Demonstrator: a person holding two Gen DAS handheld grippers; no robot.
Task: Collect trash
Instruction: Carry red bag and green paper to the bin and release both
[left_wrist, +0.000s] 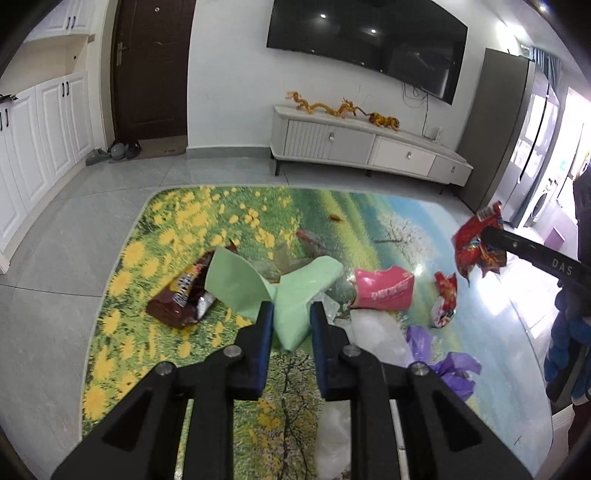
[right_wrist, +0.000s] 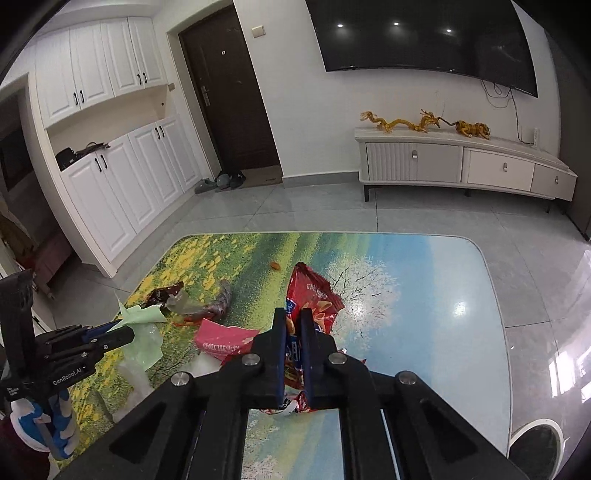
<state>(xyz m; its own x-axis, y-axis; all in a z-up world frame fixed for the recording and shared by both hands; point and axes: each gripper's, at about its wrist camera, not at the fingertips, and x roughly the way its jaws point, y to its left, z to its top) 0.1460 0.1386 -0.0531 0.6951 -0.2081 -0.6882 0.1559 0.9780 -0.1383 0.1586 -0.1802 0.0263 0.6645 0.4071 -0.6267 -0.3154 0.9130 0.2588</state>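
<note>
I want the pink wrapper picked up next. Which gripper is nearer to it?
Left. The left gripper, shut on the green bag, sits just left of the pink wrapper. The right gripper holds a red chip bag raised farther to its right.

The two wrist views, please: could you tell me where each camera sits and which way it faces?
Left wrist: sits on the left gripper, angled down at the mat; jaws pinch a green bag; the right gripper shows at right.
Right wrist: sits on the right gripper, angled down; jaws clamp a red snack bag; the left gripper and a gloved hand show at left.
Shared: mat, pink wrapper, TV cabinet.
</note>
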